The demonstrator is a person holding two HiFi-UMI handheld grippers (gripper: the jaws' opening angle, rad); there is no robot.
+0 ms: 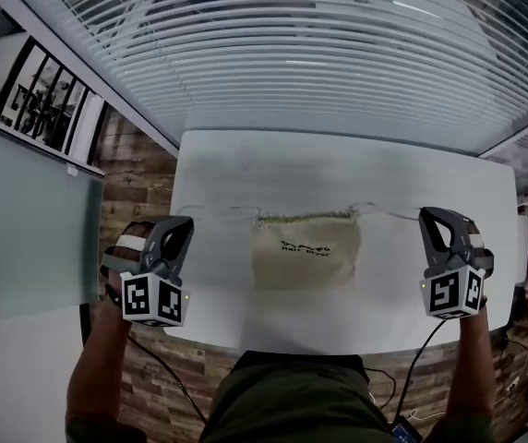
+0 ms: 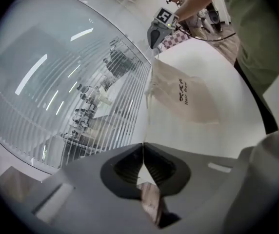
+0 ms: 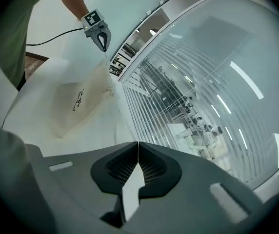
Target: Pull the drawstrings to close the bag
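A: What is carried by the white counter (image 1: 246,169)?
B: A beige cloth bag (image 1: 305,252) is laid flat near its middle, with black print turned up.
A: Is anything else seen there?
B: Thin drawstrings (image 1: 386,212) are stretched from the bag's gathered far edge toward both sides of the counter.

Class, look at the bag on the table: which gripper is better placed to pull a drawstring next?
Probably left. The left gripper is shut on a drawstring running straight to the bag. The right gripper is shut too, but no drawstring shows clearly at it.
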